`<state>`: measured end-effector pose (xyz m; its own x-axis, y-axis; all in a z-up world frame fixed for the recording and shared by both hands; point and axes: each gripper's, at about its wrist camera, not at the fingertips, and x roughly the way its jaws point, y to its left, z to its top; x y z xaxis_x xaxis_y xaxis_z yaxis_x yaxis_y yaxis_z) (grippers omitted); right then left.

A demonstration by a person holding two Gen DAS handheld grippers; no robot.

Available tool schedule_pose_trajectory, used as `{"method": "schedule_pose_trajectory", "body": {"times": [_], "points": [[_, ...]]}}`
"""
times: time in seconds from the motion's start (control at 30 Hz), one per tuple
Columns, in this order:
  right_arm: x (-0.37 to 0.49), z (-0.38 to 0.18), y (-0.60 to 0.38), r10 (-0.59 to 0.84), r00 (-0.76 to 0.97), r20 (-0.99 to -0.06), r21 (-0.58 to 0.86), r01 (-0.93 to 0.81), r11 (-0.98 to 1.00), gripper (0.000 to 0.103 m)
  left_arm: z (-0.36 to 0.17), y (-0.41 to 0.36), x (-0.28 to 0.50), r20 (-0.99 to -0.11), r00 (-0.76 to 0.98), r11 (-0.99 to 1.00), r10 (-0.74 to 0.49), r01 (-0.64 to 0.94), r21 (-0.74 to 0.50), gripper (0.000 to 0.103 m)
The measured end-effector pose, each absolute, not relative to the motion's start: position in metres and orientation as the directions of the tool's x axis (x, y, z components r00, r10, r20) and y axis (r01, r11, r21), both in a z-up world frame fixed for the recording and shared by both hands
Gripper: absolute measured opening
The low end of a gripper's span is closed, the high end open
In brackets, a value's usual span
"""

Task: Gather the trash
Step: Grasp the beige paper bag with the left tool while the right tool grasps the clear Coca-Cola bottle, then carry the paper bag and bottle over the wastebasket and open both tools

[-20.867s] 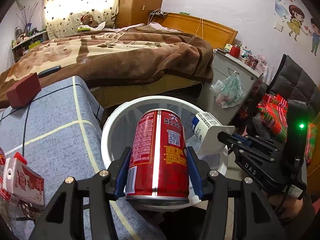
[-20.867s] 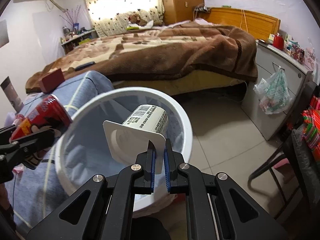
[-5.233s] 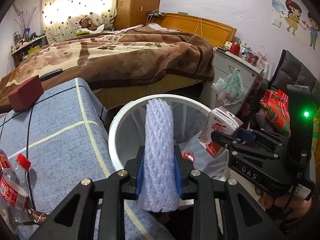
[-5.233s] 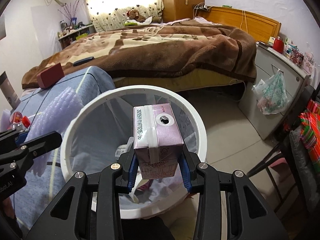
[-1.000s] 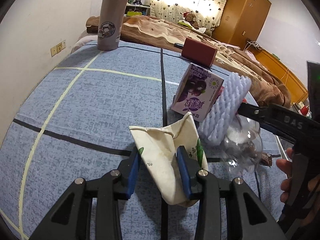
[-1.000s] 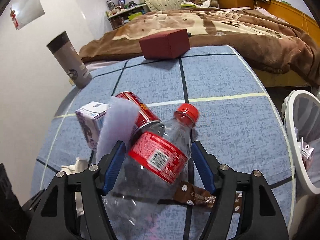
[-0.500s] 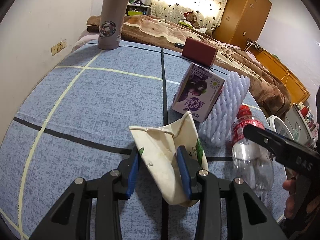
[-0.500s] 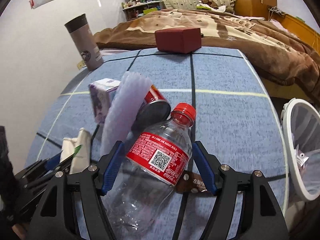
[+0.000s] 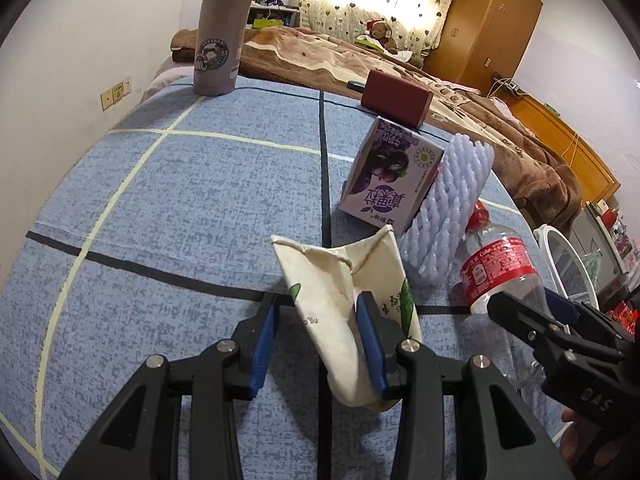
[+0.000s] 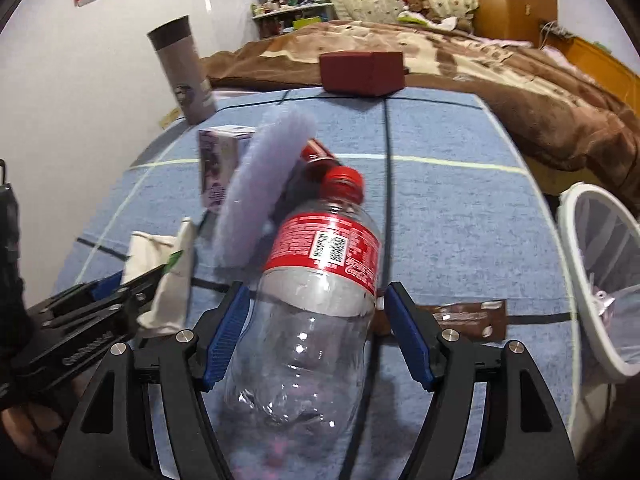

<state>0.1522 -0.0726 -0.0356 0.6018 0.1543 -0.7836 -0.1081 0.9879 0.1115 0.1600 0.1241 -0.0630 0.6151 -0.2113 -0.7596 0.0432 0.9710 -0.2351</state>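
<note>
**Trash on the blue tabletop, one piece between each pair of tongs**

The trash lies in a cluster on the blue cloth-covered table [image 9: 168, 184]. The left gripper [image 9: 320, 334] has its jaws partly apart around a crumpled paper cup [image 9: 344, 280]; the right blue pad presses into the cup's crushed wall, while the left pad stands clear of it with a visible gap, so the grip is not closed. The right gripper [image 10: 318, 332] straddles an empty clear plastic bottle [image 10: 316, 304] with a red label and red cap; the bottle fills the space between the blue pads, but motion blur makes it impossible to tell whether they press on it.

Just beyond the left tongs, past the cup, a purple drink carton [image 9: 390, 178] stands upright, with a white foam fruit net [image 9: 448, 208] leaning against its right side. Behind the net, seen from the right tongs, a red can [image 10: 316, 156] lies on its side, near the bottle's cap. Right of the right tongs, a brown wrapper [image 10: 468, 316] lies flat on the cloth. Farther right, off the table's edge, stands the white mesh bin [image 10: 576, 264]. Far ahead of both tongs sit a red box [image 9: 396, 98] and a grey tumbler [image 9: 222, 28], then the bed [image 10: 480, 68] with its brown blanket.
</note>
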Motion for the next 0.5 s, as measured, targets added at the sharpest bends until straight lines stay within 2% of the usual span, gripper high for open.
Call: {"method": "schedule_pose_trajectory", "body": {"times": [0.2, 0.23, 0.3, 0.37, 0.5], "points": [[0.152, -0.037, -0.078, 0.133, 0.611, -0.781, 0.079, -0.114, 0.990, 0.070, -0.062, 0.117, 0.160, -0.759, 0.617, 0.975, -0.207, 0.063, -0.214, 0.042], [0.152, -0.037, -0.079, 0.136, 0.615, -0.777, 0.080, -0.118, 0.990, 0.065, -0.062, 0.116, 0.160, -0.759, 0.617, 0.975, -0.210, 0.069, -0.214, 0.042], [0.150, -0.037, -0.079, 0.127, 0.624, -0.771, 0.070, -0.116, 0.991, 0.064, -0.063, 0.111, 0.158, -0.760, 0.614, 0.975, -0.215, 0.086, -0.206, 0.040], [0.147, -0.036, -0.080, 0.132, 0.631, -0.765, 0.075, -0.117, 0.990, 0.064, -0.063, 0.108, 0.157, -0.758, 0.614, 0.974, -0.219, 0.098, -0.203, 0.036], [0.143, -0.037, -0.083, 0.146, 0.640, -0.755, 0.089, -0.120, 0.989, 0.064, -0.061, 0.103, 0.155, -0.750, 0.621, 0.973, -0.228, 0.117, -0.199, 0.022]]}}
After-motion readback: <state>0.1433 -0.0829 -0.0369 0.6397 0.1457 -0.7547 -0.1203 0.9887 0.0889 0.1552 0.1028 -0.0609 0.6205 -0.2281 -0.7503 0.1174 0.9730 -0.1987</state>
